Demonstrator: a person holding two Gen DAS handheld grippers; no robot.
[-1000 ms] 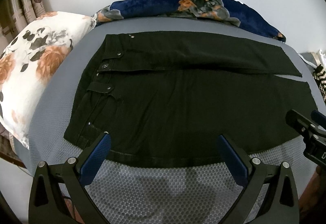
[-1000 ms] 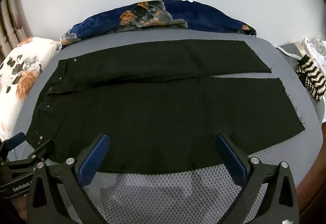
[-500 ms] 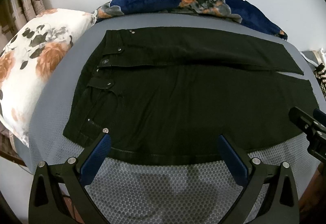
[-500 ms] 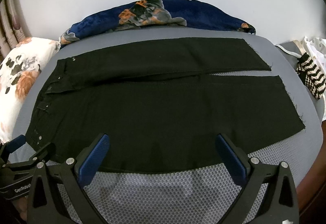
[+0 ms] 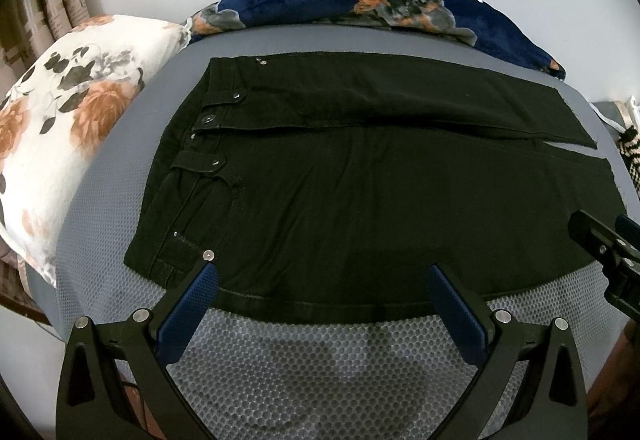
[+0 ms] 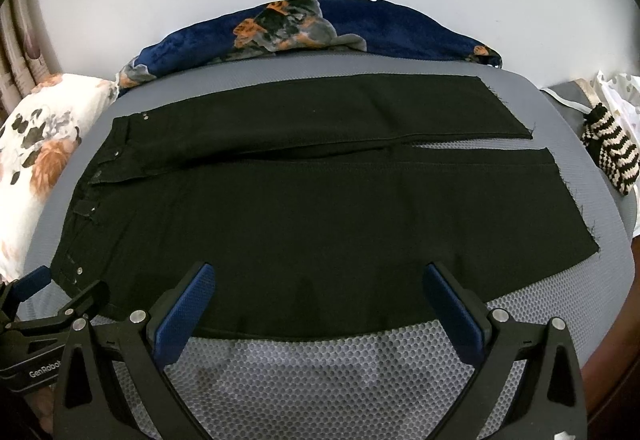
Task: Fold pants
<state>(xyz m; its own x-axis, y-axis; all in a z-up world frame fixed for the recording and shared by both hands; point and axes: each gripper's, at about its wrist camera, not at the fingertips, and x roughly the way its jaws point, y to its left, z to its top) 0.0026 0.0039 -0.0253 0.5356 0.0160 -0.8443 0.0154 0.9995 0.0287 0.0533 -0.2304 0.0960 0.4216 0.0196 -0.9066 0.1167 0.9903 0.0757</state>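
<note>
Left wrist view: black pants (image 5: 360, 191) lie flat and spread on the grey mesh bed (image 5: 328, 364), waistband toward the bed's left edge, hems toward the right edge; both legs side by side, far leg along the back edge, near leg along the front edge; a narrow gap of bed shows between the hems at the right; no fold made yet, so the task looks barely begun, all folds left; likely first step is bringing one leg over the other lengthwise, then halving waist to hem.

Left gripper (image 5: 322, 280) hovers over the near edge of the pants by the waist corner, fingers spread wide, holding nothing; blue pads (image 5: 188, 314) sit above the fabric edge, contact cannot be told.

Right wrist view: right gripper (image 6: 320, 280) over the near leg's front edge toward the hem side, fingers also spread wide and empty; the left gripper shows at the bottom-left corner by the waistband.

Floral pillow (image 5: 60, 131) at the bed's left edge; dark blue floral blanket (image 6: 320, 27) along the back edge; striped knit item (image 6: 612, 155) at the right edge, apart from the pants.
</note>
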